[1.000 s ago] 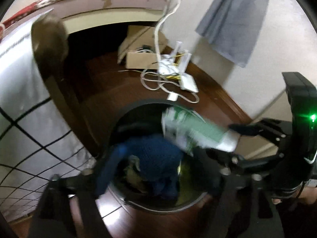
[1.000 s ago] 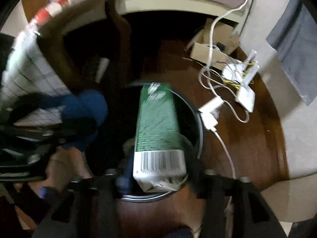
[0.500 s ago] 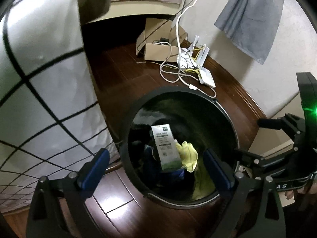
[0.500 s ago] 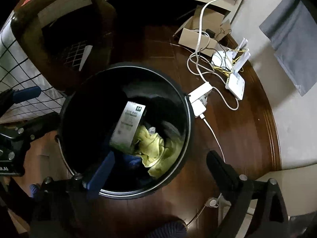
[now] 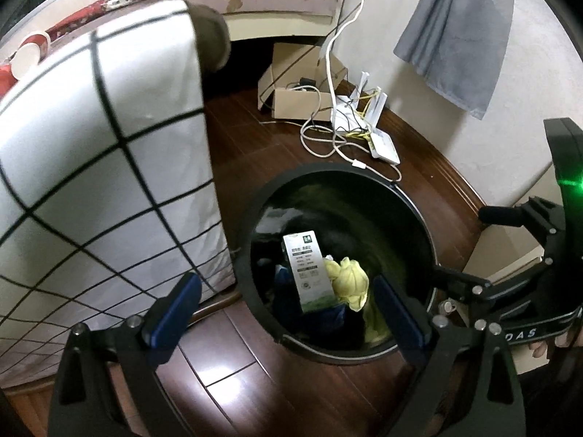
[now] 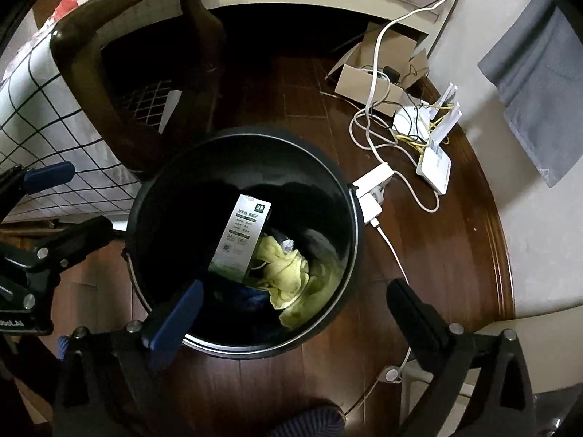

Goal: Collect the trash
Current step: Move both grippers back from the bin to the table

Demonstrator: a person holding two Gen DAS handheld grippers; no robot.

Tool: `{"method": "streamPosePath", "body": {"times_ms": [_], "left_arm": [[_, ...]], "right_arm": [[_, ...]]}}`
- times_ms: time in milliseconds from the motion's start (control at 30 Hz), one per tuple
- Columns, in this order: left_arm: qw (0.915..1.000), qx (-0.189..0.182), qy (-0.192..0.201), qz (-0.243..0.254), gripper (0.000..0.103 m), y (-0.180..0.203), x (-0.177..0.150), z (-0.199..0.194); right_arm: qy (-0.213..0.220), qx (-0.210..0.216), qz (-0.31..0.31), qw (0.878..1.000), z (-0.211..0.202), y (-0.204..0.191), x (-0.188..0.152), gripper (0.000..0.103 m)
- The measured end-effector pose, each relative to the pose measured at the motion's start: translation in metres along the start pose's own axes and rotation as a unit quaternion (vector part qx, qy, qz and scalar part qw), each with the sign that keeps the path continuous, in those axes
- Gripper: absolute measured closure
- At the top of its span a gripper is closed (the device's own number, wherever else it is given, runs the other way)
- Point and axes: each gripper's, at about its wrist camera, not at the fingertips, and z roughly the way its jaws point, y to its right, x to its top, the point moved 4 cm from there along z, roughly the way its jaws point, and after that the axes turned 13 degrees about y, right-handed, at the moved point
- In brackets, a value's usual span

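Note:
A black round bin (image 5: pixel 415 211) stands on the dark wood floor; it also shows in the right wrist view (image 6: pixel 349 196). Inside lie a green and white carton (image 5: pixel 309 273) (image 6: pixel 242 238), a yellow crumpled cloth (image 5: pixel 349 280) (image 6: pixel 288 273) and a dark blue item (image 5: pixel 328 318). My left gripper (image 5: pixel 288 309) is open and empty above the bin's near rim. My right gripper (image 6: pixel 291 313) is open and empty above the bin. The right gripper's body shows at the right in the left wrist view (image 5: pixel 539 291); the left one shows at the left in the right wrist view (image 6: pixel 40 225).
A table with a white checked cloth (image 5: pixel 102 189) (image 6: pixel 43 116) and dark wooden leg (image 6: pixel 120 120) stands left of the bin. A cardboard box (image 5: pixel 302 98) (image 6: pixel 379 69), a white router (image 5: pixel 379 138) (image 6: pixel 433 160) and cables (image 6: pixel 375 196) lie behind. A grey cloth (image 5: pixel 462 29) hangs on the wall.
One second ago the left gripper held a blue item and the right held the carton over the bin. Both were let go into the bin; both grippers opened and rose slightly.

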Motion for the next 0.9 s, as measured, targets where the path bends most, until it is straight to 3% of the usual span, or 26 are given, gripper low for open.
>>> {"method": "streamPosePath", "body": {"times_ms": [567,900], "left_arm": [[0.9994,0.021,0.027,0.007,0.007,-0.013,0.001,-0.039],[0.9971,0.04,0.065,0.007,0.006,-0.032,0.011,-0.079]], "right_arm": [[0.043,0.01,-0.013,0.999,-0.045,-0.021,0.012,0.001],[0.084,0.027,-0.03,0.996,-0.08,-0.047,0.029,0.001]]}}
